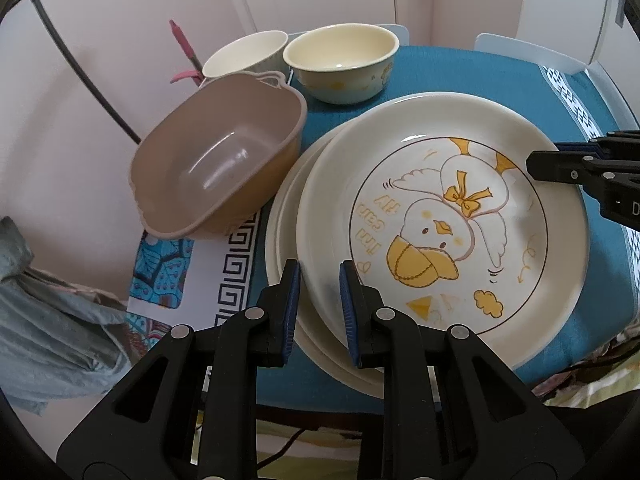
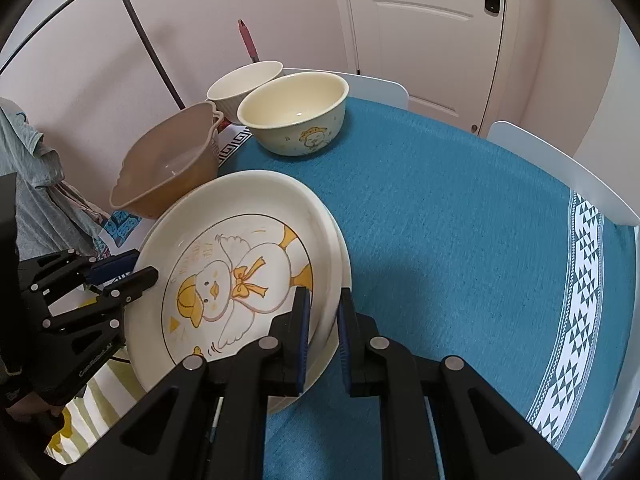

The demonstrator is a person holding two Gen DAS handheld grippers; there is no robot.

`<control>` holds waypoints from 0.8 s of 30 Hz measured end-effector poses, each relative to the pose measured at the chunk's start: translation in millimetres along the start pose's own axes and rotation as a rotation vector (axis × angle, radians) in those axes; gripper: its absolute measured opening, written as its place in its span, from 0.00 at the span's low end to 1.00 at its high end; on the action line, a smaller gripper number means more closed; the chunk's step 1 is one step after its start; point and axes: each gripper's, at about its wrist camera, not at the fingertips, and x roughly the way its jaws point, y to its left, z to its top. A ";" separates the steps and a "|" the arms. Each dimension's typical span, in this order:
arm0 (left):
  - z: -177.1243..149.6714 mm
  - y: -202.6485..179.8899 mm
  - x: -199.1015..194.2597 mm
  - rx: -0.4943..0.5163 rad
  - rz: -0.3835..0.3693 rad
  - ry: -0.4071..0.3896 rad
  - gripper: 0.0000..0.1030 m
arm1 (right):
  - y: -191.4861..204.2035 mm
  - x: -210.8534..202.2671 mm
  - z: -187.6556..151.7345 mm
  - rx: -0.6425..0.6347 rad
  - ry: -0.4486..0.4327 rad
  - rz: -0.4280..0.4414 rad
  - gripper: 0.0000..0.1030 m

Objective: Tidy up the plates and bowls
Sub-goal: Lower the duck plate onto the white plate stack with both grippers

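Left wrist: my left gripper (image 1: 320,276) pinches the near rim of the duck plate (image 1: 440,216), stacked on plain plates (image 1: 288,216) on the blue tablecloth (image 1: 480,76). Tan plastic basin (image 1: 216,160) leans beside it.

Right wrist: my right gripper (image 2: 324,304) pinches the opposite rim. Duck-print bowl (image 2: 294,114) and white bowl (image 2: 242,82) sit behind.
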 end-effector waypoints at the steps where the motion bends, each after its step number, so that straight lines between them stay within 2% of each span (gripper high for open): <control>1: 0.1 -0.1 -0.1 0.001 0.001 0.000 0.17 | 0.0 0.5 0.4 -0.001 0.000 0.000 0.12; 10: 1.1 0.9 -4.8 0.004 0.049 -0.004 0.17 | 2.5 6.7 0.4 -0.025 0.017 -0.004 0.12; 16: 1.8 2.2 -4.1 -0.011 0.049 0.003 0.17 | 2.1 9.0 1.0 -0.038 0.017 0.000 0.12; 24: 5.4 9.6 -7.9 -0.063 0.006 0.023 0.17 | -0.3 3.6 1.2 -0.022 0.015 0.026 0.12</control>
